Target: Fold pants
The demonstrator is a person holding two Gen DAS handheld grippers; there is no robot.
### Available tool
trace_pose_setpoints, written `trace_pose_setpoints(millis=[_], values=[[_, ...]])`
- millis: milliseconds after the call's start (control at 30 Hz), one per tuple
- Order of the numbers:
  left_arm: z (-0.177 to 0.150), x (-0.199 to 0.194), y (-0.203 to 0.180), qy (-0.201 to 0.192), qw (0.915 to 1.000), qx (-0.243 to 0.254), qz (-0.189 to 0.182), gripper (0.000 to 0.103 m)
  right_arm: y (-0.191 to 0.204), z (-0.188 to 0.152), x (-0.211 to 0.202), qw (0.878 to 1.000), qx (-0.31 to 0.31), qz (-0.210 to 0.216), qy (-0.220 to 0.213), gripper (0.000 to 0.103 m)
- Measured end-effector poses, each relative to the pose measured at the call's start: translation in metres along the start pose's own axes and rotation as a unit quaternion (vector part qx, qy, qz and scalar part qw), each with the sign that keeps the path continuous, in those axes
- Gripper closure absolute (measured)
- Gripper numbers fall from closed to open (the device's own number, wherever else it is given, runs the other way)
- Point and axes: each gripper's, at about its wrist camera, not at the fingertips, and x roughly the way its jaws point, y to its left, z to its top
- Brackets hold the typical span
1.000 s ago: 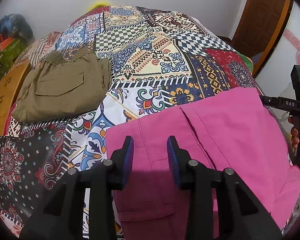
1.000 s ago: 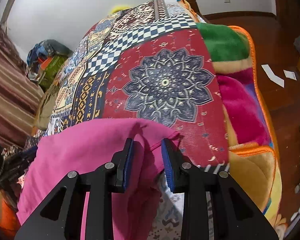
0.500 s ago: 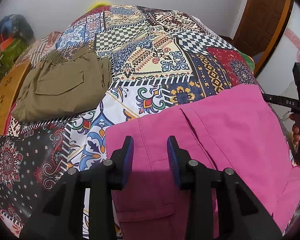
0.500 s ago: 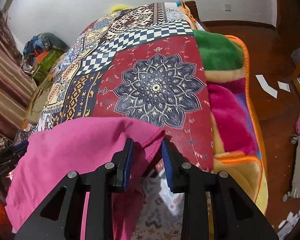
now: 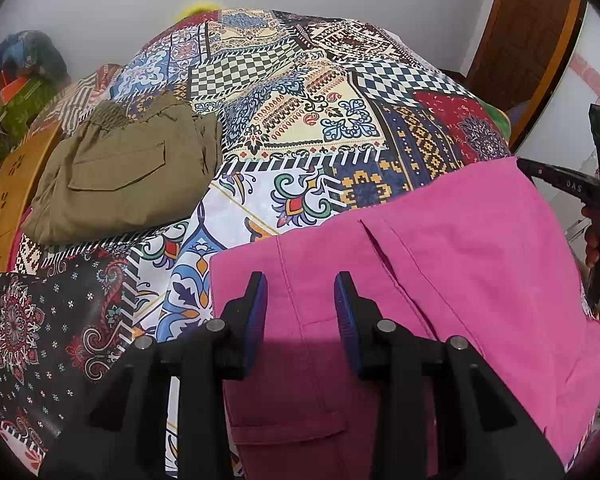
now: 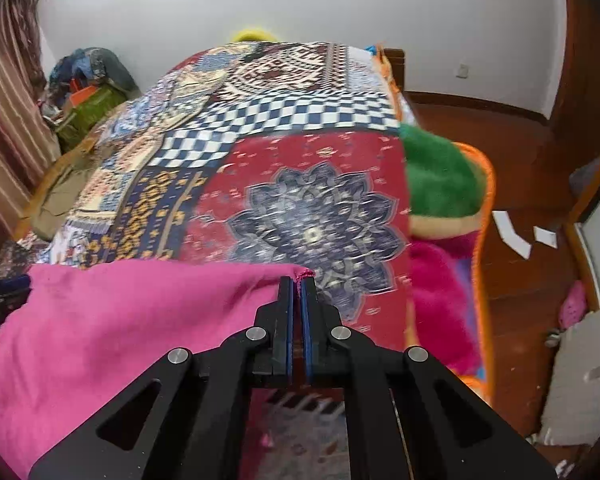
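Pink pants (image 5: 440,272) lie on the patchwork bedspread (image 5: 300,120) at the near right, waist end toward me with a back pocket showing. My left gripper (image 5: 300,312) is open and hovers just over the waist part, holding nothing. My right gripper (image 6: 298,280) is shut on the far corner of the pink pants (image 6: 120,320), pinching the hem edge between its blue pads. The right gripper also shows at the right edge of the left wrist view (image 5: 572,188).
Folded olive-green pants (image 5: 128,176) lie at the left of the bed. A wooden board (image 5: 8,200) stands at the left edge. Green, orange and pink blankets (image 6: 440,184) hang off the right side above a wooden floor. Clutter sits by the far wall.
My right gripper has closed on the corner of the pink pants, which it was straddling open before. The pants' right edge has drawn taut. My left gripper has stayed put.
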Motion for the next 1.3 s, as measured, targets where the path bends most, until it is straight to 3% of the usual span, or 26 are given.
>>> trace_pose_setpoints(millis=[133,233,367,400,500,567,700,767,800,933,1067,1233,1300], values=[[0.0,0.001,-0.001,0.001,1.0,0.003,0.004,0.067,-0.014,0.002,0.0,0.999,0.013,-0.035,-0.002,0.101],[0.0,0.001,-0.002,0.001,1.0,0.005,0.007,0.067,-0.031,0.001,-0.018,0.997,0.076,0.017,0.001,0.101],[0.0,0.001,-0.005,0.001,0.9999,0.01,0.013,0.067,-0.012,-0.014,-0.048,0.999,0.039,0.029,0.004,0.099],[-0.001,0.001,-0.006,0.0,0.9998,0.012,0.017,0.067,-0.006,-0.018,-0.051,0.999,0.031,0.034,0.01,0.095],[-0.001,0.0,-0.008,-0.003,0.9996,0.016,0.024,0.067,0.011,-0.034,-0.051,0.997,0.023,0.056,0.037,0.068],[-0.002,-0.001,-0.008,-0.004,0.9995,0.016,0.025,0.067,0.019,-0.046,-0.046,0.996,0.019,0.066,0.049,0.062],[-0.002,-0.001,-0.007,-0.003,0.9995,0.016,0.025,0.067,0.027,-0.054,-0.028,0.995,0.025,0.071,0.063,0.062],[-0.003,-0.001,-0.007,-0.004,0.9995,0.016,0.025,0.067,0.029,-0.056,-0.024,0.993,0.036,0.094,0.068,0.078],[-0.003,-0.001,-0.007,-0.004,0.9996,0.016,0.025,0.067,0.031,-0.056,-0.022,0.992,0.033,0.1,0.072,0.095],[-0.003,-0.001,-0.006,-0.005,0.9997,0.013,0.022,0.067,0.043,-0.057,-0.033,0.996,-0.008,0.069,0.053,0.097],[-0.003,-0.001,-0.006,-0.006,0.9997,0.012,0.021,0.067,0.036,-0.059,-0.043,0.998,-0.009,0.048,0.044,0.098],[-0.002,-0.002,-0.006,-0.006,0.9997,0.012,0.02,0.066,0.015,-0.065,-0.038,0.998,-0.005,-0.022,0.06,0.099],[-0.003,-0.008,-0.005,-0.009,0.9995,0.015,0.026,0.066,0.004,-0.066,-0.046,0.997,0.008,-0.028,0.065,0.099]])
